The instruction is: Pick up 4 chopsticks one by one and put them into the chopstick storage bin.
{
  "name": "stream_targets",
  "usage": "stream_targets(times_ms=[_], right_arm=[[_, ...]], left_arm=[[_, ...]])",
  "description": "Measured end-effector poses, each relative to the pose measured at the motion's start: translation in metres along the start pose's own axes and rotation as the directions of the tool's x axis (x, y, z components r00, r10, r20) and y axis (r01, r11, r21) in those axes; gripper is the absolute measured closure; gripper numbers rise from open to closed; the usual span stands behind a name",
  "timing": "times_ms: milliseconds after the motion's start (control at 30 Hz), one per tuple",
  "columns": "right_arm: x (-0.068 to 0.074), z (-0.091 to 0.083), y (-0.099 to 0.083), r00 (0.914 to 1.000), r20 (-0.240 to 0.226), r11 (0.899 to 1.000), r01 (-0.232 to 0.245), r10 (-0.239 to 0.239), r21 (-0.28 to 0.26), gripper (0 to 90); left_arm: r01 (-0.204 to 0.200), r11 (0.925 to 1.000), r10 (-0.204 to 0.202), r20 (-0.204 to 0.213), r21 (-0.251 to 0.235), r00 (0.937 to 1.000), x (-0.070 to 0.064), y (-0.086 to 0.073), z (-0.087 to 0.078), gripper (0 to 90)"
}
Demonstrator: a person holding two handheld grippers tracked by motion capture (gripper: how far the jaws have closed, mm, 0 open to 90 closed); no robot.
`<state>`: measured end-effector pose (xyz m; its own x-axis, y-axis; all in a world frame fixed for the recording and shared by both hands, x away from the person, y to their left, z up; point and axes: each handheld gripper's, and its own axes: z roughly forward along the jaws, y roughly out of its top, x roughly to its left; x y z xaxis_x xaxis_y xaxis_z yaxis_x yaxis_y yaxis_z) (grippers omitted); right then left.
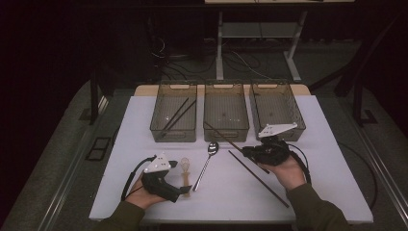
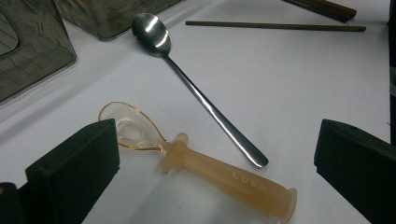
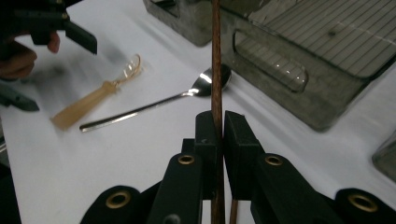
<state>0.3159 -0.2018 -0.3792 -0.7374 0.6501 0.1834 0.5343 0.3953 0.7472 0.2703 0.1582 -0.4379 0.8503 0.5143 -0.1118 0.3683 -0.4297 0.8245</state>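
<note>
A person sits at a white table (image 1: 317, 144), holding a two-jaw gripper in each hand. The right gripper (image 3: 217, 122) has its jaws clamped on a thin dark chopstick (image 3: 216, 56), which slants from the gripper toward the middle of three grey bins (image 1: 226, 111) at the far side of the table. A second chopstick (image 1: 258, 178) lies flat on the table just near of that gripper, running toward the near right. The left gripper (image 2: 215, 158) has its jaws wide apart, with a pale amber plastic spoon (image 2: 196, 161) lying on the table between them. Just right of that spoon lies a long metal spoon (image 2: 201, 93), bowl pointing toward the bins. The left bin (image 1: 174, 110) holds two more chopsticks (image 1: 177, 115).
</note>
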Motion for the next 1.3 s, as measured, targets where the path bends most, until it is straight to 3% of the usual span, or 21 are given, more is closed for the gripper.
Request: stream_targets(times_ms=[600, 1300], right_arm=[[0.004, 0.026, 0.071, 0.9991, 0.040, 1.000, -0.014, 0.014, -0.010, 84.1], [0.007, 0.093, 0.137, 0.9974, 0.053, 0.999, -0.047, 0.048, -0.007, 84.1]], left_arm=[[-0.011, 0.9999, 0.011, -0.006, 0.005, 0.9999, -0.001, 0.000, 0.000, 0.0], [-0.018, 0.9998, 0.018, -0.014, 0.005, 0.9997, -0.003, 0.001, 0.000, 0.0]])
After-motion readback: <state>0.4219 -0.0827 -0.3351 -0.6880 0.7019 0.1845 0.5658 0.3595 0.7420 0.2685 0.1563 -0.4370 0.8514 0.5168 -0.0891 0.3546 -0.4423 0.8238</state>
